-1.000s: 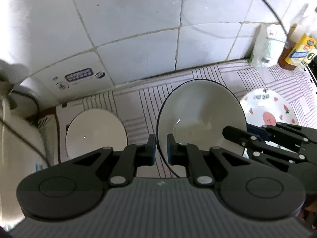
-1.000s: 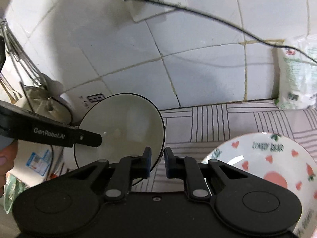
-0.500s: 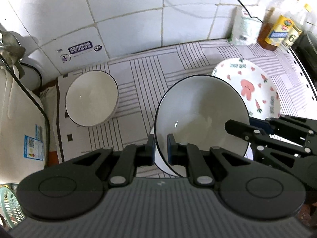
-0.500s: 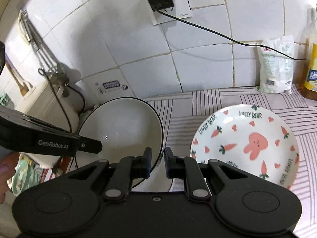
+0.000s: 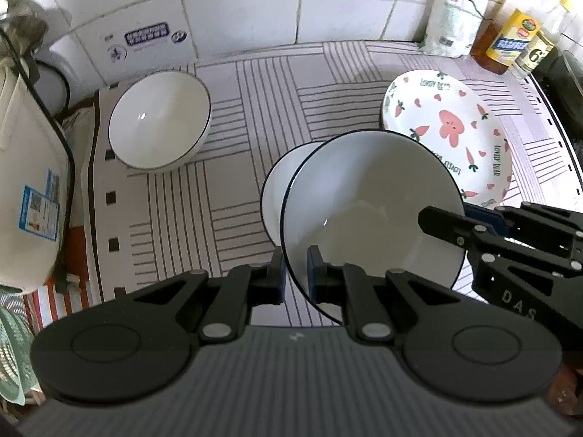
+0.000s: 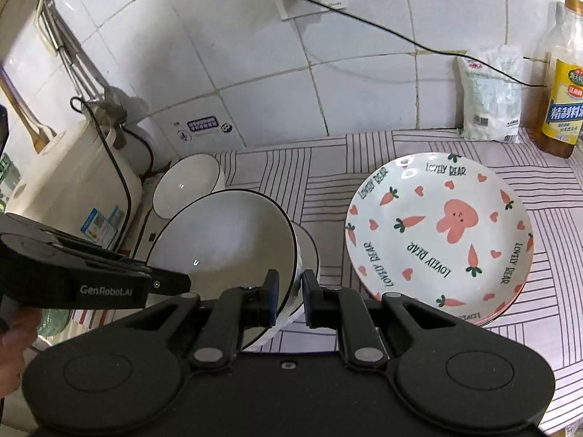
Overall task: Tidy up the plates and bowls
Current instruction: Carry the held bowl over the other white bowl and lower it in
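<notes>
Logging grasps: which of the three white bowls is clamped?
The tilted front bowl, its rim held by both the left gripper and right gripper; the others sit free.

Both grippers pinched one bowl's rim: the left gripper (image 5: 294, 271) at its 7 o'clock edge, the right gripper (image 6: 289, 293) at 5 o'clock — fingers nearly closed.

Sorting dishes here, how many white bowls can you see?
3: held bowl gripped by both grippers, a second bowl directly beneath it, a third bowl near the back wall. Others may be hidden.
</notes>
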Available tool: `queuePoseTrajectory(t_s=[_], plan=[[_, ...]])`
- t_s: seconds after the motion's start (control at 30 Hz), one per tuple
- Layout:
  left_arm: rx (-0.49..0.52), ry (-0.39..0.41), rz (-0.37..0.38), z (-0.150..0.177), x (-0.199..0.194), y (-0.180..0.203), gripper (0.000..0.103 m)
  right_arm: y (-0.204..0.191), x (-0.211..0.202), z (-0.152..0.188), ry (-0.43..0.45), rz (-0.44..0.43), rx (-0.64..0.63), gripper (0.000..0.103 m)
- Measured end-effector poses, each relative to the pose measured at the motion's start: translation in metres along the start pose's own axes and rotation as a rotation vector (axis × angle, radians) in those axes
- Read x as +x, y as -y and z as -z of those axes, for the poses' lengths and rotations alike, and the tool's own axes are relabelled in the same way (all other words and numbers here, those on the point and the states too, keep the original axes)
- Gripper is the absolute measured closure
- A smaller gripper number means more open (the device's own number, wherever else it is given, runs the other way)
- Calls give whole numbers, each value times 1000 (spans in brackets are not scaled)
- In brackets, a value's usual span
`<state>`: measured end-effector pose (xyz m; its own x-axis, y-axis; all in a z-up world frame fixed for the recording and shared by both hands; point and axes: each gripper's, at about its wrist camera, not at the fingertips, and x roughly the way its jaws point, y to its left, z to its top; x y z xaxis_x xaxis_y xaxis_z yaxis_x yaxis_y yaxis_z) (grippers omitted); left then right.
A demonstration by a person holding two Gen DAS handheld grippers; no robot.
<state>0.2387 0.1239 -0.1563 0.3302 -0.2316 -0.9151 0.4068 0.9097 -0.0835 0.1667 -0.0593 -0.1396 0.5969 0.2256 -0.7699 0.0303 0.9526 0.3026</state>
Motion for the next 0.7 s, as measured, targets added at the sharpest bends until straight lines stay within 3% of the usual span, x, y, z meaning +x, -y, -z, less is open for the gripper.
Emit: queuePoseTrajectory(t_s=[0.47, 0.7], plan=[[-48, -74, -10, -12, 31, -16, 93, -11, 29, -10, -58, 33, -98, 86], [-41, -121, -5, -19, 44, -13, 92, -15, 43, -9, -53, 80, -219, 86]])
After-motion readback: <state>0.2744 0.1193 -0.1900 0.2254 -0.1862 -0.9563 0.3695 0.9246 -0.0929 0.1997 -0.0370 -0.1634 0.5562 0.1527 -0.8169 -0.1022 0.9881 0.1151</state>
